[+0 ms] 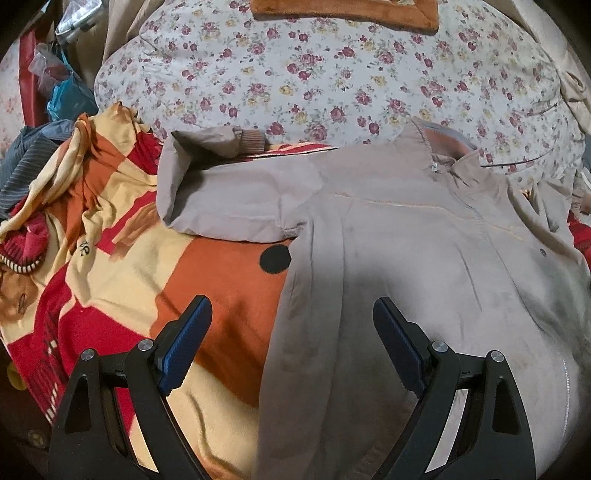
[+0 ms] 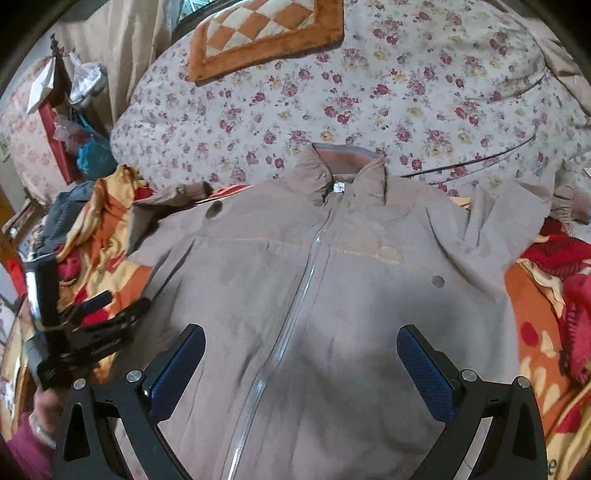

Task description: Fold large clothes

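Observation:
A large grey-beige zip jacket point(image 2: 295, 295) lies front up on a patterned blanket, collar point(image 2: 343, 170) away from me, zipper point(image 2: 310, 273) closed. Its left sleeve point(image 1: 229, 192) is folded back with the ribbed cuff point(image 1: 251, 142) at the top; the right sleeve point(image 2: 517, 210) spreads to the right. My left gripper point(image 1: 291, 332) is open and empty above the jacket's left side edge. My right gripper point(image 2: 301, 365) is open and empty above the jacket's lower front. The left gripper also shows in the right wrist view point(image 2: 96, 314).
The orange, red and cream blanket point(image 1: 122, 258) covers the bed. A floral quilt point(image 2: 369, 92) lies behind the jacket with an orange checked cushion point(image 2: 266, 33) on it. Bags and clutter point(image 1: 55, 85) stand at the far left.

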The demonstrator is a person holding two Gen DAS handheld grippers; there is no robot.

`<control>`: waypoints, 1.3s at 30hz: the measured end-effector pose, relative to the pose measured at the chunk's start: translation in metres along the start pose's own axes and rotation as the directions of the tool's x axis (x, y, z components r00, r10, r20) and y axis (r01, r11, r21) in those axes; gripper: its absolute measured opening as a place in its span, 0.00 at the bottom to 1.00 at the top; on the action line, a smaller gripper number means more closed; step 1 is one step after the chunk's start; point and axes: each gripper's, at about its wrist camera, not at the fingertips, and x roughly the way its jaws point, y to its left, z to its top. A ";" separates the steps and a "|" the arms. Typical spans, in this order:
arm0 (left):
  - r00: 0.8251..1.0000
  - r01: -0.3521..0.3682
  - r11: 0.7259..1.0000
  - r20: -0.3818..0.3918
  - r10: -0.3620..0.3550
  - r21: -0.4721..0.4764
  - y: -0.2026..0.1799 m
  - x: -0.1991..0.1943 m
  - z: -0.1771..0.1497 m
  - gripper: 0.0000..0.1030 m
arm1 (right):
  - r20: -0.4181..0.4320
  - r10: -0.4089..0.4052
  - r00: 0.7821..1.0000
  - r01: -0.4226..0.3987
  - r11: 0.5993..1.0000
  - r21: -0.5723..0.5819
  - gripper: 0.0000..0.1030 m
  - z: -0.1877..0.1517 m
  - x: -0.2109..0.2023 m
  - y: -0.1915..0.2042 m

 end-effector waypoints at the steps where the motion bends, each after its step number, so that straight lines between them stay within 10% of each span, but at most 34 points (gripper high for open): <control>1: 1.000 0.002 1.000 -0.003 -0.002 -0.003 0.000 0.002 0.000 0.87 | 0.000 -0.010 1.000 0.010 1.000 0.004 1.00 0.000 0.007 0.001; 39: 1.000 0.010 1.000 -0.020 -0.010 0.013 -0.014 0.021 -0.003 0.87 | -0.035 -0.121 0.992 0.122 0.992 0.039 1.00 -0.019 0.054 -0.012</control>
